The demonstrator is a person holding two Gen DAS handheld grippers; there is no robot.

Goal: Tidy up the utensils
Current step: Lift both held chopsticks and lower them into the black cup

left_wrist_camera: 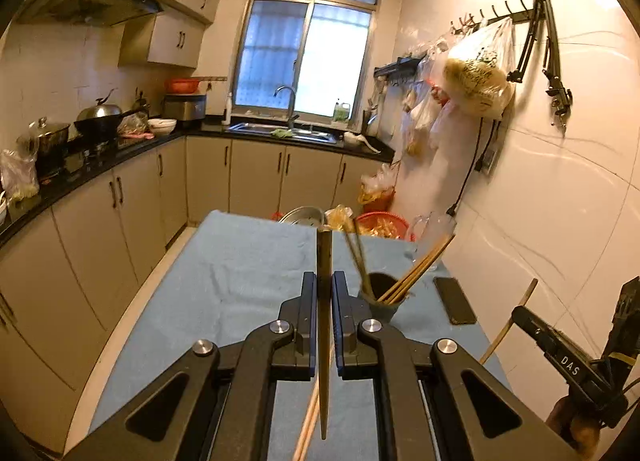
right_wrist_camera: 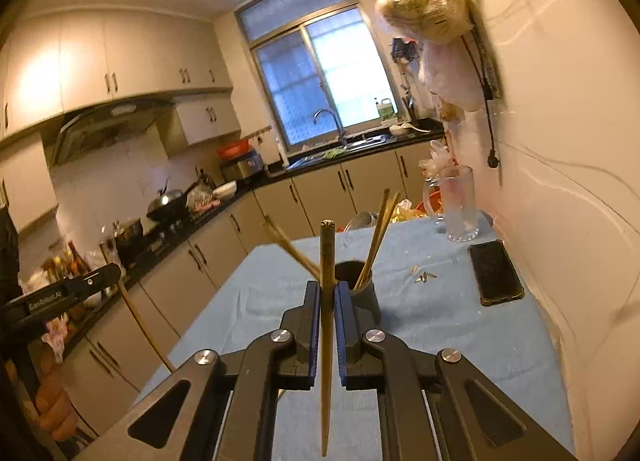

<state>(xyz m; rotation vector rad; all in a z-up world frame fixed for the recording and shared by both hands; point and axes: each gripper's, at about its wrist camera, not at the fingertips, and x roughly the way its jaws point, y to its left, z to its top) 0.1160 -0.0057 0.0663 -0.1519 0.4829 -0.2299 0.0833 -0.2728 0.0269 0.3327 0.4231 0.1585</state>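
1. The left gripper (left_wrist_camera: 324,303) is clamping a chopstick (left_wrist_camera: 324,261) upright between its narrow jaws, its long axis running nearly vertical.
2. The right gripper (right_wrist_camera: 329,307) is pinching its own chopstick (right_wrist_camera: 327,257) the same way, tip pointing up.
3. The dark holder cup (right_wrist_camera: 362,289), already carrying several chopsticks, is standing on the blue-covered counter (right_wrist_camera: 420,321), just ahead and slightly right of both jaws.
4. The right gripper seems nearer the cup; each stick likely needs lowering end-first into its mouth.
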